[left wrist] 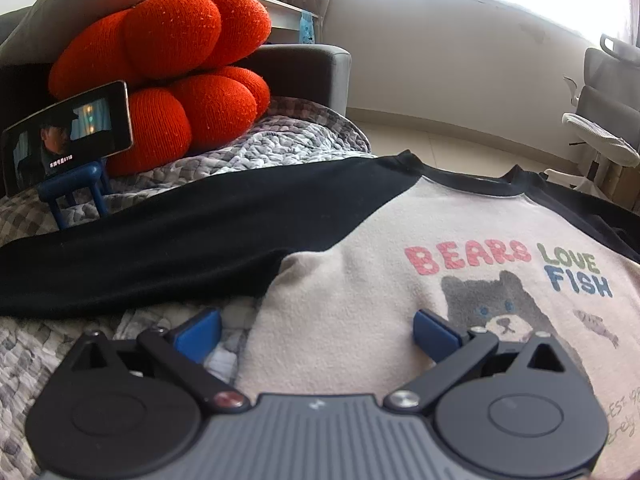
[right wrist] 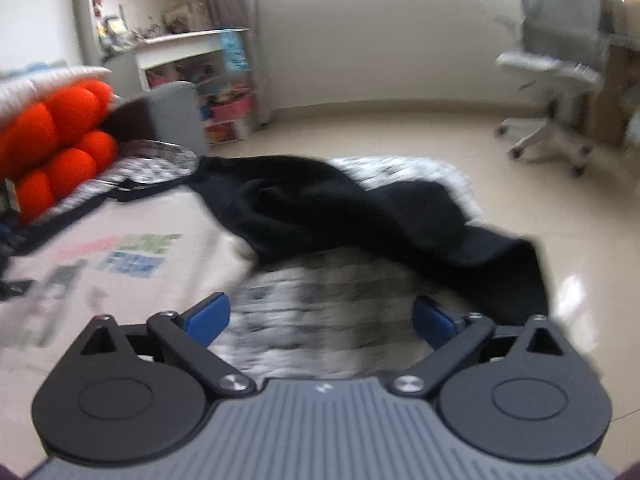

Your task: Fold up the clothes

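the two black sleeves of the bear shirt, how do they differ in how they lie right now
The left sleeve lies stretched out fairly flat and straight across the checked quilt, reaching toward the phone stand. The right sleeve is bunched and rumpled near the shoulder, its end trailing toward the quilt's edge by the floor. Both are black, joined to the cream shirt body, and neither is folded in yet.

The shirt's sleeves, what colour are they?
Black. The shirt has a cream body, and its sleeves show best in the left wrist view.
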`<state>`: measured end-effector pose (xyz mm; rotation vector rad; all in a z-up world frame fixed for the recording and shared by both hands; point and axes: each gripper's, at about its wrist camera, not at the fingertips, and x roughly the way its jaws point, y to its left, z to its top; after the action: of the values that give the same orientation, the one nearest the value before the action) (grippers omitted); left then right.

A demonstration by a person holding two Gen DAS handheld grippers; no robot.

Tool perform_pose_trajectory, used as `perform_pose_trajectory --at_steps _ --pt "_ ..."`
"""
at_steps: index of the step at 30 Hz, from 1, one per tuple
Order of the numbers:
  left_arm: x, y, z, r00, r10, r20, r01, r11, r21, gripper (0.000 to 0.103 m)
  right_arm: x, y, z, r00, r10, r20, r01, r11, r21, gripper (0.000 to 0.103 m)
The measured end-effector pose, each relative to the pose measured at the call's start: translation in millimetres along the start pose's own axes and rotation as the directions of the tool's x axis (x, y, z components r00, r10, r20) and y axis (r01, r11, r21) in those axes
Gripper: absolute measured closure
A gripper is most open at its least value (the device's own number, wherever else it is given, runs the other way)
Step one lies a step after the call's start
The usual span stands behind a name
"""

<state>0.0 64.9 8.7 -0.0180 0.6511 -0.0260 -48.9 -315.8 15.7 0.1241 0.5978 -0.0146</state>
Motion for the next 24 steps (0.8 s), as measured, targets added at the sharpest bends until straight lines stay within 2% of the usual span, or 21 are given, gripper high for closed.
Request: perform_pose_trajectory --at_steps 2,5,8,12,13,15,16,20,24 --pt "0.1 0.4 -0.2 1.0 -0.002 0.0 0.002 1.0 -0.002 0.0 -0.9 -3.1 2.3 0.998 -0.066 0.016 0.067 0.997 -0.039 0.018" --pt "0.2 0.5 -0.6 1.0 -0.002 0.001 0.002 1.0 -0.003 0.0 3.1 -15.1 6.7 0.988 -0.153 0.02 0.154 0.985 -0.074 0.028" --pt "0.4 0.6 -1.2 1.0 -0.002 0.003 0.002 1.0 -0.004 0.0 10.4 -28.8 10.7 0.971 -0.236 0.032 0.238 0.964 -0.115 0.033" --pt "-0.2 -0.5 -1.9 1.0 0.005 0.007 -0.005 1.0 0.001 0.0 16.8 -41.9 17.8 0.961 -0.271 0.051 0.276 0.949 -0.154 0.037" --pt "-0.2 -0.8 -2.1 1.0 0.007 0.008 -0.007 1.0 0.002 0.0 18.8 -43.1 19.7 0.959 -0.278 0.055 0.283 0.944 -0.168 0.041" --pt "-0.1 -0.6 -2.3 1.0 0.007 0.009 -0.007 1.0 0.001 0.0 21.4 -44.5 23.2 0.954 -0.292 0.064 0.299 0.935 -0.193 0.066" --pt "-0.2 -0.4 -2.3 1.0 0.007 0.01 -0.007 1.0 0.001 0.0 20.3 -47.0 26.0 0.954 -0.293 0.065 0.3 0.935 -0.188 0.098" --pt "-0.3 0.0 -2.6 1.0 0.006 0.011 -0.006 1.0 -0.001 0.0 4.5 -68.4 48.0 0.972 -0.218 0.087 0.224 0.972 -0.067 0.098" --pt "-0.4 0.8 -2.8 1.0 0.003 0.013 -0.003 1.0 -0.005 0.0 -4.9 -86.7 81.5 0.977 -0.197 0.082 0.193 0.98 0.049 0.098"
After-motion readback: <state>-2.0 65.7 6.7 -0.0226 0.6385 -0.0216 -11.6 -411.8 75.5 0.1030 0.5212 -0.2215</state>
